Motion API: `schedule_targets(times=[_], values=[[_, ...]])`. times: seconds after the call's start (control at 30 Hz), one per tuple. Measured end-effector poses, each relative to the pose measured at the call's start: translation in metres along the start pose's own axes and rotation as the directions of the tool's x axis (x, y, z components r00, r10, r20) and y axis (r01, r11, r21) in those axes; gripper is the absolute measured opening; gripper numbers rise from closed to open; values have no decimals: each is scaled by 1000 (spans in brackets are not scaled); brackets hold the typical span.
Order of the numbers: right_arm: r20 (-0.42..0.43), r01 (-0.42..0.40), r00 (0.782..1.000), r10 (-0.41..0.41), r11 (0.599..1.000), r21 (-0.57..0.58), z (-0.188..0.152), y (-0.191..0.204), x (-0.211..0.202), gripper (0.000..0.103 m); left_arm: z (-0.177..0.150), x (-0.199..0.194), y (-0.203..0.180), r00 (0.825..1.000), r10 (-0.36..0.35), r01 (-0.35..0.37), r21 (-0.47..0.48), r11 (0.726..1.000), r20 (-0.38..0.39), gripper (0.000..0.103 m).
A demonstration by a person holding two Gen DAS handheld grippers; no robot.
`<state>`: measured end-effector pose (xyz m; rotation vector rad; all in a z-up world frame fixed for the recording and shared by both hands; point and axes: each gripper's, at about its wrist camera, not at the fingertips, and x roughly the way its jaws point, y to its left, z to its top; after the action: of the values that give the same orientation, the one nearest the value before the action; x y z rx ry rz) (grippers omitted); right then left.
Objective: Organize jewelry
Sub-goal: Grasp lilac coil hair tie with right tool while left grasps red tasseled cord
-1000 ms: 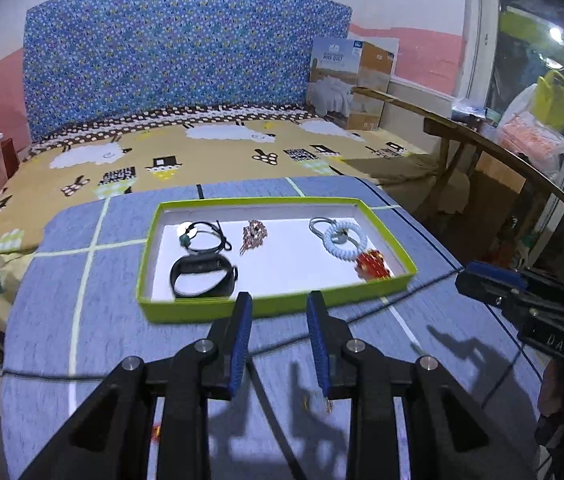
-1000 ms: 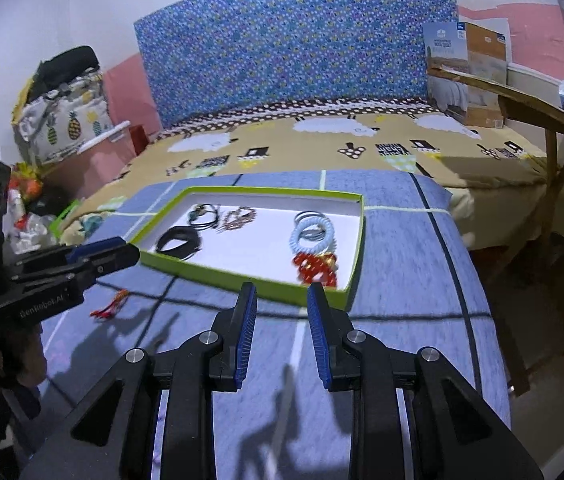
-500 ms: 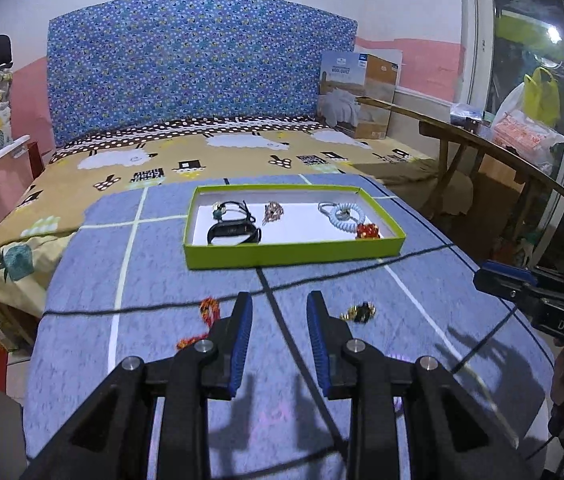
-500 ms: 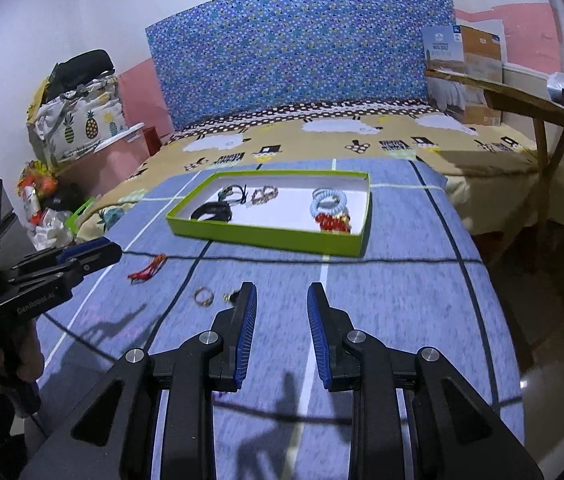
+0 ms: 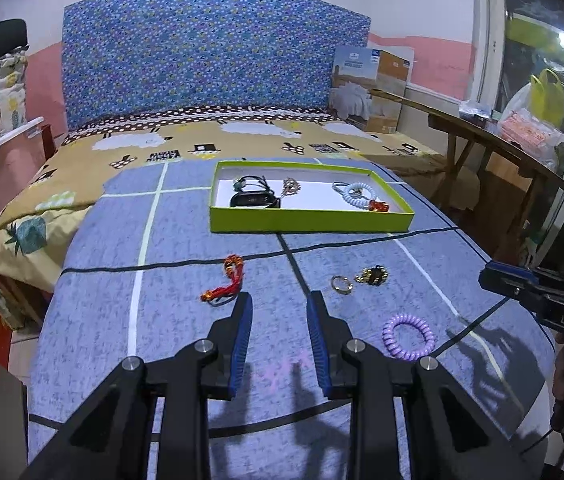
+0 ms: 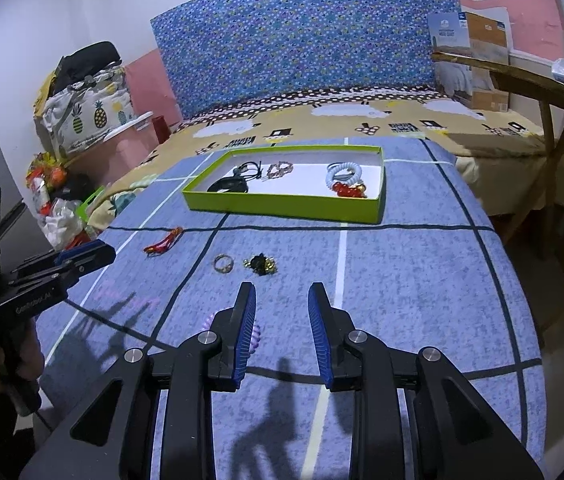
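While both tools hang above the blue-grey bedspread with its pale and dark grid lines [image 5: 185, 252], neither grasps anything: the left gripper [image 5: 277, 300] has its blue-padded jaws parted with only fabric showing between them, and the right gripper [image 6: 282, 292] is spread the same way, empty.

Just ahead of the left gripper's left fingertip lies a red and orange braided cord bracelet [image 5: 227, 280], close to it but not touching. Ahead and to the right of its right fingertip sit a small thin metal ring [image 5: 341, 283] and, just beside that, a dark gold-trimmed clustered trinket [image 5: 372, 275]. Nearer, beside the right finger's arm, rests a lilac plastic spiral hair tie [image 5: 408, 336].

Seen from the right gripper, that spiral tie [image 6: 255, 334] is mostly hidden behind its left finger, while the ring [image 6: 223, 263] and the trinket [image 6: 259, 265] lie ahead and to the left; the braided bracelet [image 6: 163, 242] is farther left.

Farther ahead of both tools stands a shallow lime-green cardboard tray with a white floor [image 5: 310, 222]. Inside it are a black fitness band [image 5: 253, 199], a black cord piece with a small green bead [image 5: 247, 181], a brownish beaded chain [image 5: 290, 187], a pale blue spiral hair tie [image 5: 356, 194] and a red beaded ornament [image 5: 378, 205] touching that tie.
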<state>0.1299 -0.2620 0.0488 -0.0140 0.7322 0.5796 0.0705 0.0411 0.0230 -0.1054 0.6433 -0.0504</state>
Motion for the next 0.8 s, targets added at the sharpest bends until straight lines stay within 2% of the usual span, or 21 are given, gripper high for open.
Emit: schedule_targets(times=[0.37,0.6,0.8], values=[[-55,-25,998,24,999,-28,-6,10,16,28,-2,10,12,1000,12,-13,-23,1000,-26,29],[-104,-41,994,36,998,-44,-11,17,32,28,2,22,3,998,-25,25,0,1000,-49,30],[-145,-42,989,32,997,-68,-17,23,44,28,8,33,2,999,-9,10,14,1000,-51,30]])
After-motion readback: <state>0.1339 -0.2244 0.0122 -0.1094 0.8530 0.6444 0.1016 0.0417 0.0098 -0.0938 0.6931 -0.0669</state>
